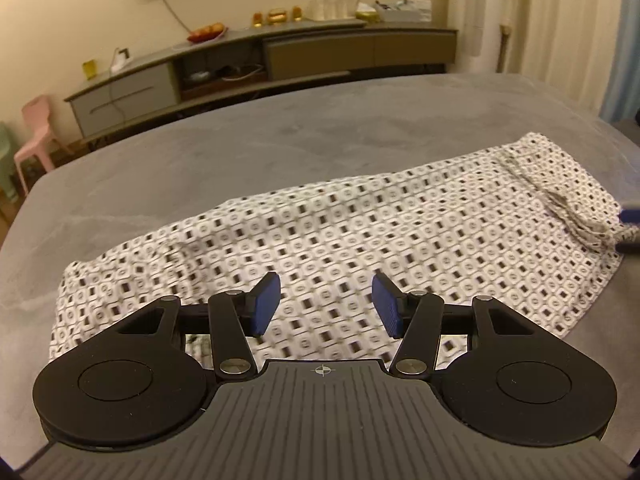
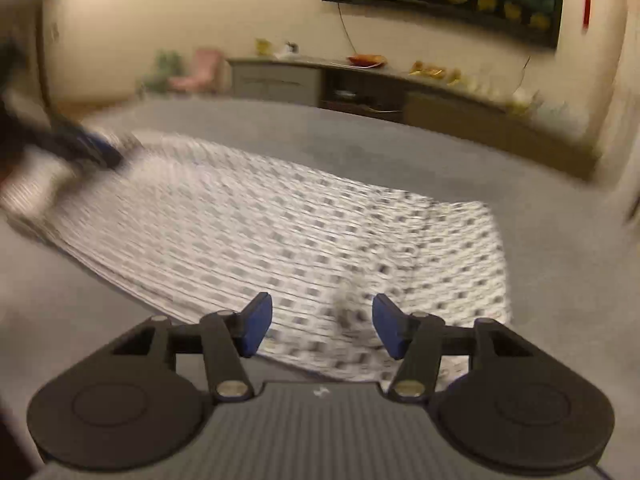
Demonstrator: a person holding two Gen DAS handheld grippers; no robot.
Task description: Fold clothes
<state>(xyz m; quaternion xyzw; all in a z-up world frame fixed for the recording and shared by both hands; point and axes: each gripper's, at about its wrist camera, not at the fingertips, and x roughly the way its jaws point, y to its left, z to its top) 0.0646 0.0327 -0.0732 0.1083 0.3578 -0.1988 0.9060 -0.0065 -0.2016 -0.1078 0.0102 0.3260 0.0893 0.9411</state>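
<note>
Between the blue pads of the left claw (image 1: 326, 305) and of the right claw (image 2: 322, 326) nothing was held; both were seen parted. Below them the patterned garment (image 1: 360, 232) was spread flat on the grey worktop (image 1: 240, 152).

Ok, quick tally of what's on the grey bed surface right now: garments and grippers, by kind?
Patterned garment: 1
Grippers: 2, the left gripper and the right gripper, both open over the cloth
Total: 3
</note>
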